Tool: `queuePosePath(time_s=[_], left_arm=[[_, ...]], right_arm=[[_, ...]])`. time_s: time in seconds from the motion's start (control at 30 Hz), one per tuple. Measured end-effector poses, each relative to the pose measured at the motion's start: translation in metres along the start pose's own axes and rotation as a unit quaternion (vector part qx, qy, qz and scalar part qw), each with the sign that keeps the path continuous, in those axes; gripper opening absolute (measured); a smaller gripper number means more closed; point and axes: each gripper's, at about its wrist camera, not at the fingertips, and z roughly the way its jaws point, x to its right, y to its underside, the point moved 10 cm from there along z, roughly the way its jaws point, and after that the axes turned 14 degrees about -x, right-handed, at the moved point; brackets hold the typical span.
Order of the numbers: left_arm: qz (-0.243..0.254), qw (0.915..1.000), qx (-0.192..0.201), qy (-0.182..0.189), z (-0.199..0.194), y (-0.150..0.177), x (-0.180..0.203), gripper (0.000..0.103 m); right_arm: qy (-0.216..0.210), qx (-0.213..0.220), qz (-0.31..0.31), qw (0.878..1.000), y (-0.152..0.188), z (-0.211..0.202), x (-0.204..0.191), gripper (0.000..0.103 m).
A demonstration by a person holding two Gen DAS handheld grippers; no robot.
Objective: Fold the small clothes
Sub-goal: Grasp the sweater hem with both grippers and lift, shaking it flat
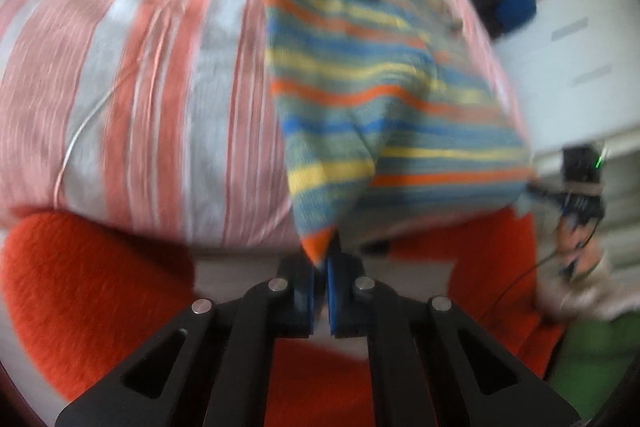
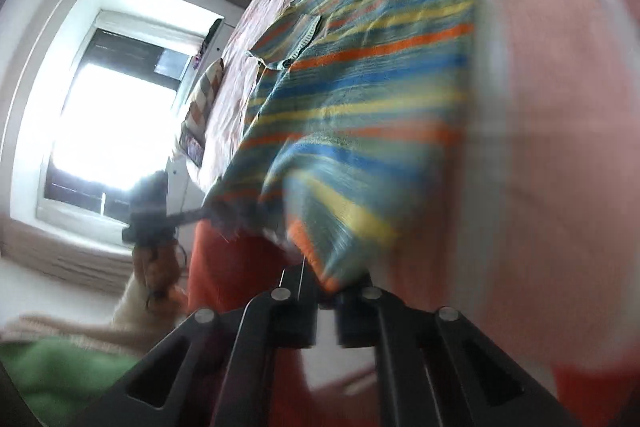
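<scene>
Black linkage bars of the left claw (image 1: 320, 291) fill the bottom of the left wrist view, its blue pads pressed together on an orange-tipped corner of the striped shirt (image 1: 360, 99). That small garment, banded in blue, yellow, orange and grey-green, stretches away from the corner across the bed (image 1: 140, 67), its far end bunched near the top of the view. The right claw (image 2: 326, 291) is likewise clamped on another orange-edged corner of the shirt, the cloth rising from its fingers and lying flat further up the bed.

From the shirt, each claw can be seen in the other's view: the right one at the shirt's right edge in the left wrist view, with a small green light on it, and the left one at the shirt's left edge in the right wrist view, held by a hand (image 2: 156, 267) in a pale sleeve.

No writing or brand can be read; both views are blurred.

Under the shirt, the bed wears a pink and white striped cover. An orange blanket (image 1: 80, 299) lies along the near edge, below the shirt. Left of the shirt in the right wrist view, a bright window (image 2: 108, 123) with beige curtains, and a patterned pillow (image 2: 204, 95) beside the bed.
</scene>
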Motion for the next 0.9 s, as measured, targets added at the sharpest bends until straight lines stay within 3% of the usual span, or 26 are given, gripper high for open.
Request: queuePosePath(time_s=[0.1,0.17,0.27,0.37,0.43,0.67,0.9], left_arm=[[0.01,0.9972,-0.042,-0.06,0.017,0.009,-0.008,0.003],[-0.007,0.9944,-0.06,-0.087,0.028,0.009,-0.017,0.003],[-0.045,0.9921,-0.06,-0.101,0.037,0.002,-0.025,0.002],[-0.082,0.9834,-0.052,-0.154,0.042,-0.003,-0.039,0.002],[-0.105,0.9792,-0.051,-0.166,0.048,-0.006,-0.044,0.002],[-0.146,0.9627,-0.042,-0.224,0.07,-0.02,-0.047,0.002],[-0.166,0.9614,-0.024,-0.218,0.082,-0.015,-0.039,0.002]], right_arm=[[0.034,-0.02,0.046,0.998,0.021,-0.01,0.029,0.005],[0.098,-0.049,0.069,0.992,0.029,0.002,0.057,0.004],[0.15,-0.068,0.079,0.983,0.026,0.021,0.08,0.004],[0.18,-0.077,0.084,0.977,0.019,0.039,0.088,0.003],[0.198,-0.074,0.084,0.974,0.02,0.04,0.096,0.003],[0.2,-0.03,0.112,0.973,0.023,0.047,0.105,0.003],[0.179,-0.011,0.124,0.976,0.022,0.049,0.113,0.0]])
